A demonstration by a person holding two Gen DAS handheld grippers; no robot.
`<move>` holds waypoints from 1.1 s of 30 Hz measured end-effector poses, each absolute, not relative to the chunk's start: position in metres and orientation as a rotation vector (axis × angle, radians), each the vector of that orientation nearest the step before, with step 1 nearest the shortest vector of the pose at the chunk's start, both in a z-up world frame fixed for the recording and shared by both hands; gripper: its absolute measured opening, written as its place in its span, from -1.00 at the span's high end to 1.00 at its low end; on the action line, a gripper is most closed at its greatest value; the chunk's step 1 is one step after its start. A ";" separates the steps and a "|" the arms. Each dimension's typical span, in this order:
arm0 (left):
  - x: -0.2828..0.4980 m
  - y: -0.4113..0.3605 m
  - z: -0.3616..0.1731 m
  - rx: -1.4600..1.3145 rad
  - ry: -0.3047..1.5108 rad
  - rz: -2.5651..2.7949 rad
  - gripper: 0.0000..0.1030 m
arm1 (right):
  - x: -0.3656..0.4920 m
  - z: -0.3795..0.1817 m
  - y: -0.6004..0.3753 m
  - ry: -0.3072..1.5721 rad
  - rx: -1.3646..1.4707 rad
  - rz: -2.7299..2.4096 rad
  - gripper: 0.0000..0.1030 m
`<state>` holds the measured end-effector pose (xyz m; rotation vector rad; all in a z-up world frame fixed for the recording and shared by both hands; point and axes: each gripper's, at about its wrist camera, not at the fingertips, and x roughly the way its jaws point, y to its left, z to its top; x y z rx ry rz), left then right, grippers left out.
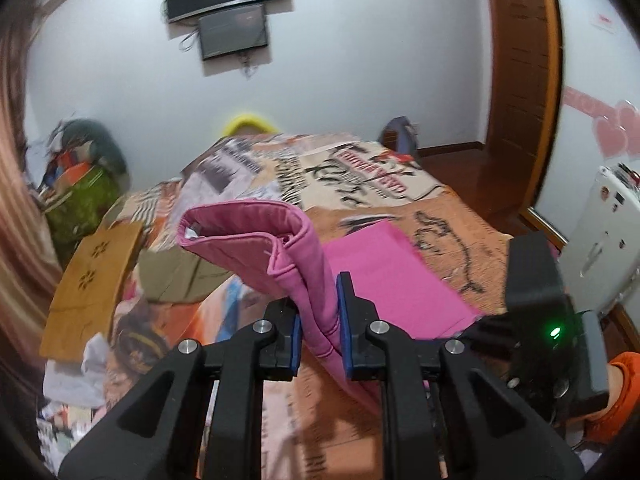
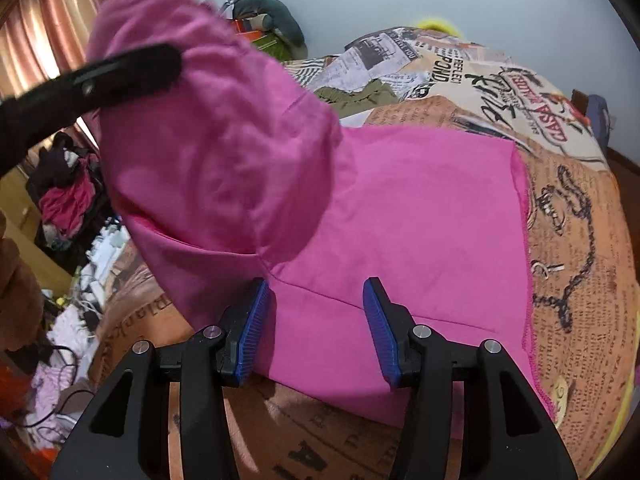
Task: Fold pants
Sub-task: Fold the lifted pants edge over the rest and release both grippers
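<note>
The pink pants (image 2: 400, 208) lie partly folded on the printed bedspread (image 2: 580, 240). My left gripper (image 1: 318, 320) is shut on the waistband end of the pants (image 1: 256, 240) and holds it lifted above the bed. That gripper also shows in the right wrist view (image 2: 132, 68), high at the left, with pink cloth bunched around it. My right gripper (image 2: 316, 332) is open and empty, its blue pads (image 2: 254, 336) low over the near edge of the flat pink cloth. It shows as a black body in the left wrist view (image 1: 536, 288).
An olive garment (image 2: 356, 96) lies on the bed beyond the pants. A wooden board (image 1: 92, 276) and a clutter of clothes (image 2: 68, 196) sit off the bed's left side. A wooden door (image 1: 520, 72) and a white appliance (image 1: 604, 236) stand at the right.
</note>
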<state>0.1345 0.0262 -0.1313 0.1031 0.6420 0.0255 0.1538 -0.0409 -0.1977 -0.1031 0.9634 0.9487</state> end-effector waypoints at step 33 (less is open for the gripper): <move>0.193 -0.083 -0.188 0.160 0.900 -0.217 0.72 | 0.169 -0.197 -0.182 0.915 0.091 0.644 0.10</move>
